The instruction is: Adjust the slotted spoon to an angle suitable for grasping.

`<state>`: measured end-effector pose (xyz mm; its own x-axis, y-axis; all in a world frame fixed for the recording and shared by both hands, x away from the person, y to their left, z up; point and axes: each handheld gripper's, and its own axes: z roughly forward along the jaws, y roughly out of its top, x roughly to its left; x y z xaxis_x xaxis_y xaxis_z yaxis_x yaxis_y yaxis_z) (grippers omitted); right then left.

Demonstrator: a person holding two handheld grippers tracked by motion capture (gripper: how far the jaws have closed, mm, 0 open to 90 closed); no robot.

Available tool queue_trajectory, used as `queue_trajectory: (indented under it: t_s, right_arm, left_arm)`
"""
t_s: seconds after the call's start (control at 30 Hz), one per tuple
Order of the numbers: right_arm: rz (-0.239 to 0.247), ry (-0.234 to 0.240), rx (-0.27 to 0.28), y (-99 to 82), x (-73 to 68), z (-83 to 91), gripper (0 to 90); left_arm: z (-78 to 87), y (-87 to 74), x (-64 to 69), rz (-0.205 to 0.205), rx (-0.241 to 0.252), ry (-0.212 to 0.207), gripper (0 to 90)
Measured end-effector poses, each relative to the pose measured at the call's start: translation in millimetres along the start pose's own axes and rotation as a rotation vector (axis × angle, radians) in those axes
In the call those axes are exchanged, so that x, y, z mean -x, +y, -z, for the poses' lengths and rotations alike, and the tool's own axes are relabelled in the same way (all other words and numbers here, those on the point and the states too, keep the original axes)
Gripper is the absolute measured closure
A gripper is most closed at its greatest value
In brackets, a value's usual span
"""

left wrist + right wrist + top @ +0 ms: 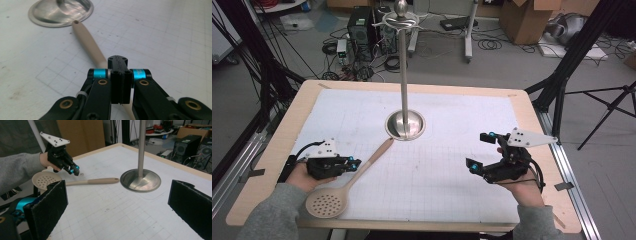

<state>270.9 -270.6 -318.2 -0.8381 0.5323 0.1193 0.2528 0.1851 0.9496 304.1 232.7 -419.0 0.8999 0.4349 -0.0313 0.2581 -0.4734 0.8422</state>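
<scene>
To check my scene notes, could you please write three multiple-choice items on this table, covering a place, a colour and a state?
1. Where is the spoon's handle tip?
A. at the rim of the stand's base
B. hooked on the stand's top ring
C. past the table's edge

2. What colour is the spoon?
A. red
B. beige
C. black

3. How does the right claw stand?
A. shut on the spoon
B. shut on the pole
C. open, with nothing in it

Answers:
1 A: the slotted spoon lies flat on the mat, its handle end right by the stand's base.
2 B: bowl and handle are both pale beige.
3 C: the right claw has its jaws wide apart over bare mat.
</scene>
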Motion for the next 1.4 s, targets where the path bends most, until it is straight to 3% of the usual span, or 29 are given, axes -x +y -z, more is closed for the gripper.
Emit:
queue_trajectory:
  t_s: [0.23,0.5,0.67,1.07,1.4]
  right_arm:
    - [-0.008,0.001,-0.005,0.0,0.2,0.5,1.2]
    - [-0.008,0.0,-0.007,0.1,0.5,-0.3,1.2]
    - [-0.007,0.002,-0.008,0.0,0.9,-0.8,1.2]
    - [-0.011,0.006,-0.005,0.4,0.3,-1.5,1.2]
    - [-0.013,0.009,-0.001,0.3,1.1,-0.6,1.2]
  left_arm:
    - [-8.4,-2.8,5.3,-0.037,-0.074,-0.027,89.6]
    - [-8.8,-3.0,7.5,-0.035,-0.095,-0.052,89.6]
    - [-11.5,-6.9,9.3,-0.047,-0.144,-0.053,89.6]
    - [-5.4,-8.2,8.5,-0.088,-0.162,-0.062,89.7]
    - [10.4,-18.0,2.2,-0.079,-0.155,-0.046,89.7]
